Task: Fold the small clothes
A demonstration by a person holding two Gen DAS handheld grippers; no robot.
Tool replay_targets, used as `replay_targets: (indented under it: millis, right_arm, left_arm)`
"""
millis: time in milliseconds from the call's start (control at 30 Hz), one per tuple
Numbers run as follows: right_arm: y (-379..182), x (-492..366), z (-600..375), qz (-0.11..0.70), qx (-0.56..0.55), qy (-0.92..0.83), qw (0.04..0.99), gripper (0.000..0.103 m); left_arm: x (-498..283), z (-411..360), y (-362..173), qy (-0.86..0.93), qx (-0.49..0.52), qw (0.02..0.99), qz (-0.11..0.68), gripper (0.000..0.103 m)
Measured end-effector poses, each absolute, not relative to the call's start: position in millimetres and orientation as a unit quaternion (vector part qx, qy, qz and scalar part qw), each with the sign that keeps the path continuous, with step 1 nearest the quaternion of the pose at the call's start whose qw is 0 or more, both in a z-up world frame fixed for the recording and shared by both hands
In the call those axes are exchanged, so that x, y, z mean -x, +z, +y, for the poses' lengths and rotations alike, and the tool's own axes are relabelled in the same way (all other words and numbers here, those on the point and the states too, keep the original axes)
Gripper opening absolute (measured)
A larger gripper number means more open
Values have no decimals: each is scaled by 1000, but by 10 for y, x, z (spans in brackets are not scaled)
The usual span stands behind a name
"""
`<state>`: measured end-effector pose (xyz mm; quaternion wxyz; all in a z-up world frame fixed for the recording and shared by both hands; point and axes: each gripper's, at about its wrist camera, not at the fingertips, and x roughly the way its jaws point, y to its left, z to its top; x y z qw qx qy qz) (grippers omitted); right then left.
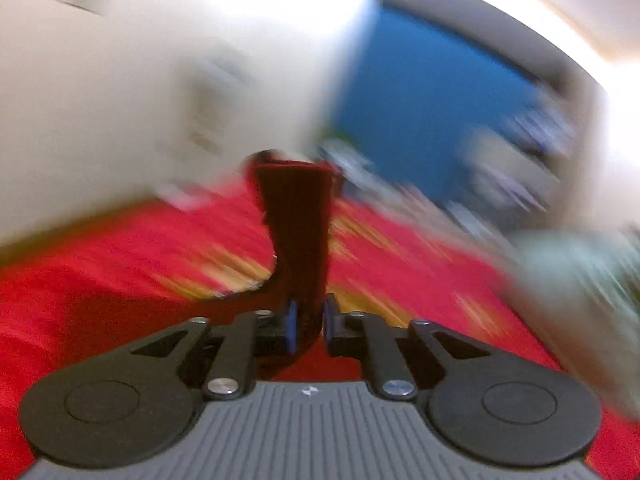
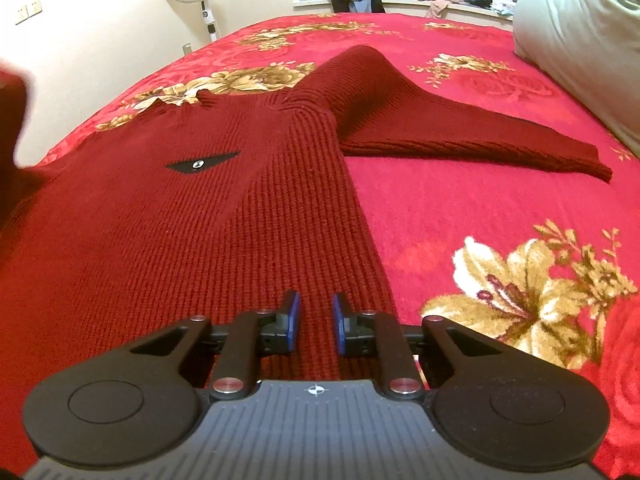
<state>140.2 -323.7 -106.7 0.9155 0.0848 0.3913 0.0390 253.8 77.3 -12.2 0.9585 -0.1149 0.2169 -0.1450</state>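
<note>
Left wrist view: the frame is smeared by blur. The left gripper (image 1: pixel 308 320) has a strip of dark red knit, a part of the sweater (image 1: pixel 296 232), rising between its jaws toward the middle of the frame; the blue pads stand close against it, so I judge it grasped, though blur leaves this unsure. Below lies the red bed (image 1: pixel 100 280).

Right wrist view: the sweater (image 2: pixel 168 216) lies flat across the left and centre of the frame on the bed (image 2: pixel 460 208), 1 sleeve (image 2: pixel 460 128) stretching to the right, a pillow (image 2: pixel 580 40) at upper right. The right gripper (image 2: pixel 316 320) hovers over the sweater's near edge, jaws narrowly parted, pinching nothing.

Step in hand, as I judge it: folding 1 side inward. Next, lay the lifted part across the body, then fold the right sleeve.
</note>
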Motion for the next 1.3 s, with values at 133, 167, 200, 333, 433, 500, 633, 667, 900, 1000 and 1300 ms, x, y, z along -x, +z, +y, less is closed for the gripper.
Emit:
replay_targets:
  millis: [133,167,200,333,433,500,633,667,900,1000,1300]
  right_arm:
    - [-1066,-1414,-3242,391,-88,41,915,19]
    - [-1061,-1416,-3246,391,-90,41,915,19]
    - [-1053,-1416,-3249,391,-93,41,915,19]
    - [-1002,-1419,-3270,380,-104,51,918,6]
    - [-960,-1405,-3282,365,-113,56,922,6]
    - [-925,-1384,-3284,353,-125,67,925,6]
    - [-814,-1286,-3230,321,-150,112,928,8]
    - [-790,-1286,-3195,320,-155,121,927,11]
    - [-907,-1822,-2757,354,-306,132,874,32]
    - [-1096,-2154,-2495,392,-365,121,835,32]
    - [-1101,-2661,-2130,379,-397,20,836,9]
  left_arm:
    - [-2531,158,-390,-236,53,917,317,37]
    - [-2543,210,-354,-228,60,915,329,37]
    - [-2548,356,-295,-208,72,914,341,37]
    - [-2546,936,-8,-85,94,928,351,38]
    - [-2527,1288,60,-5,76,947,313,48]
    - [-2417,1458,-42,41,57,959,274,51]
    - [-2477,1632,-288,104,28,936,336,47]
    - [-2494,1688,-272,99,43,940,322,48]
    - [-2554,1854,-176,108,55,948,294,49]
    - [-2565,1950,-114,109,68,948,292,49]
    - [-2600,2194,-18,107,99,947,285,49]
